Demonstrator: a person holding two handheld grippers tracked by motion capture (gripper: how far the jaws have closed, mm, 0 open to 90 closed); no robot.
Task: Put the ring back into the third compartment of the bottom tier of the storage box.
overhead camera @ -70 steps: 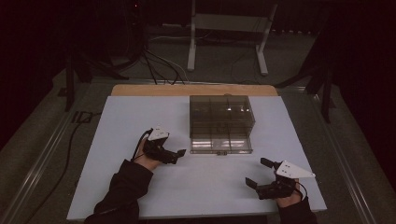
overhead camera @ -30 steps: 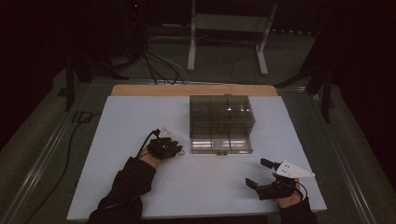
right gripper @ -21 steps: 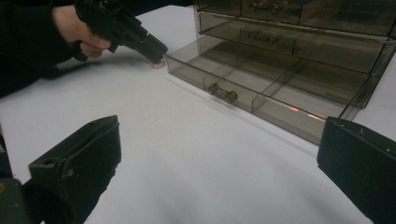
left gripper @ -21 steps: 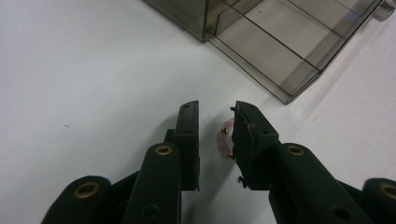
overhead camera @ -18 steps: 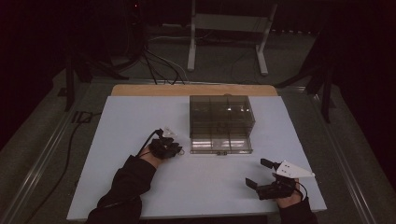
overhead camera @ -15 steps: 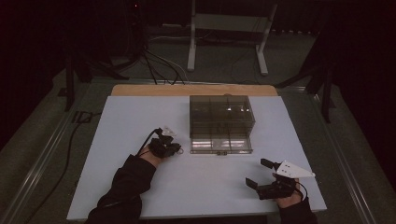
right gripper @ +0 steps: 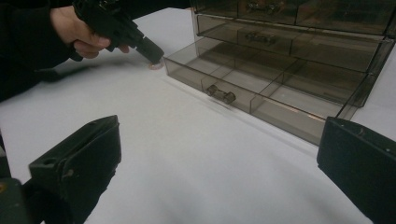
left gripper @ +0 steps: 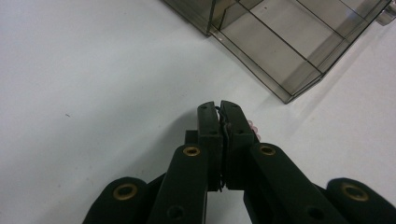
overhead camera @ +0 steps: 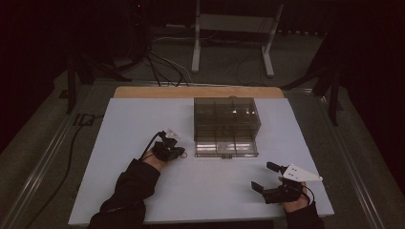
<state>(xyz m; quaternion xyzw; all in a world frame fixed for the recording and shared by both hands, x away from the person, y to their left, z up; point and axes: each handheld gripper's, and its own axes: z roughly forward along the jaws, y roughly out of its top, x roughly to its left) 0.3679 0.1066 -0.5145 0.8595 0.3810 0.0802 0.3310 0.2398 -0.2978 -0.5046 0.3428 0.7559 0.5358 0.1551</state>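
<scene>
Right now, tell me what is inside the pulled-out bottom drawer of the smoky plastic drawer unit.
The open bottom drawer shows thin dividers and bare compartment floors; nothing lies in the parts visible. Its rear, under the drawer unit, is hidden. The left gripper pinches a small pinkish thing just outside.

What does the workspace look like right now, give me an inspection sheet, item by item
Surface: white table top, wooden strip along the far edge.
Job's things: smoky clear drawer unit, bottom drawer pulled out; small pinkish item by the left jaws, too small to identify.
Clutter: nothing seen.
Grippers: left gripper shut, tip down beside the drawer; right gripper open, near the front edge.
Cables: one trailing from each gripper; more on the floor.
Surroundings: dark room, metal stand behind.
</scene>
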